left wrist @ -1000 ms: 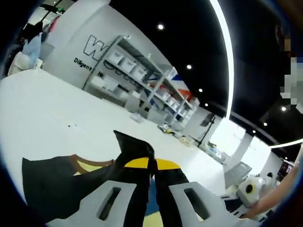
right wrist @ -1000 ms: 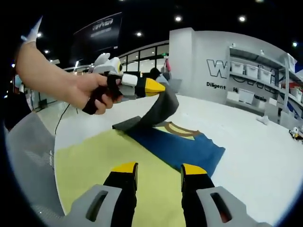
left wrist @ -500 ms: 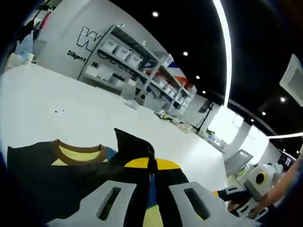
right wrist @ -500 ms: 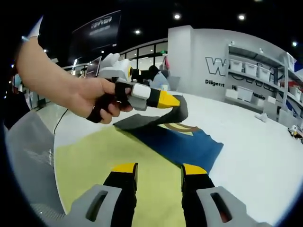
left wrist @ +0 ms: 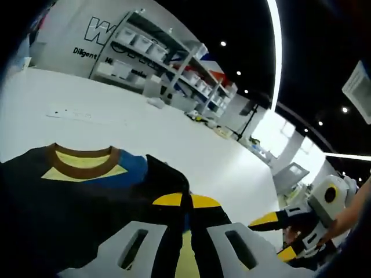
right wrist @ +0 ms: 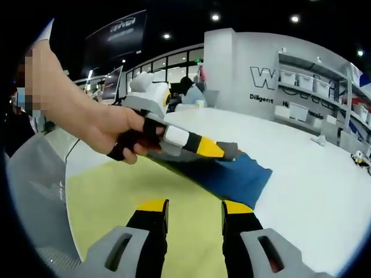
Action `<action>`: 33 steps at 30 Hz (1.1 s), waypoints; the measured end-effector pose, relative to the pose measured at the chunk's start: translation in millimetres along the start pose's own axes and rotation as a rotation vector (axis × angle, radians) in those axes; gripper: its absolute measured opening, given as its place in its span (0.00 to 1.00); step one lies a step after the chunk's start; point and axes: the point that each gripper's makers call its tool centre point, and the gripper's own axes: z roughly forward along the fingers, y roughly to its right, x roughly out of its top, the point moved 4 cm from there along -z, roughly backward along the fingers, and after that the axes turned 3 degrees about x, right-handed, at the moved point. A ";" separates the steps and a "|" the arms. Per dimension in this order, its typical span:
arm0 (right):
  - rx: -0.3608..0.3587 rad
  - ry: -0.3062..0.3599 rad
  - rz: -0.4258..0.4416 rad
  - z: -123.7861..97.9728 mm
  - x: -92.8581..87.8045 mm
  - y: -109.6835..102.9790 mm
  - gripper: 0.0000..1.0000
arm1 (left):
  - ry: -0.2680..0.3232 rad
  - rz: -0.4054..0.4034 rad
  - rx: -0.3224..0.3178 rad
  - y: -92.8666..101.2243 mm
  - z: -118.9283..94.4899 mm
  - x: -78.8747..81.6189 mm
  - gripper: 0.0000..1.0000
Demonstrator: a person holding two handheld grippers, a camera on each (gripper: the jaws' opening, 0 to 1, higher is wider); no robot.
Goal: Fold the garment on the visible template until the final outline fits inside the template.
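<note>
Carrying the pinched edge of the black-and-blue cloth shirt with a brown collar (left wrist: 81, 174) across, I should lay it flat inside the pale yellow template sheet (right wrist: 116, 197) on the white table (left wrist: 145, 127). My left gripper (left wrist: 185, 202) is clamped on the fabric; my right gripper (right wrist: 194, 211) hovers parted, empty. Since a second ago the raised flap has dropped low, nearly flat.

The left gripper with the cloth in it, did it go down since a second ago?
Yes. In the right gripper view, the left gripper has dropped from high against the wall lettering to low over the blue garment, carrying the cloth down.
</note>
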 end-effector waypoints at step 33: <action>0.182 -0.082 -0.099 -10.7 -17.6 -18.2 0.32 | -0.245 0.279 -0.132 0.7 -176.3 -58.5 0.18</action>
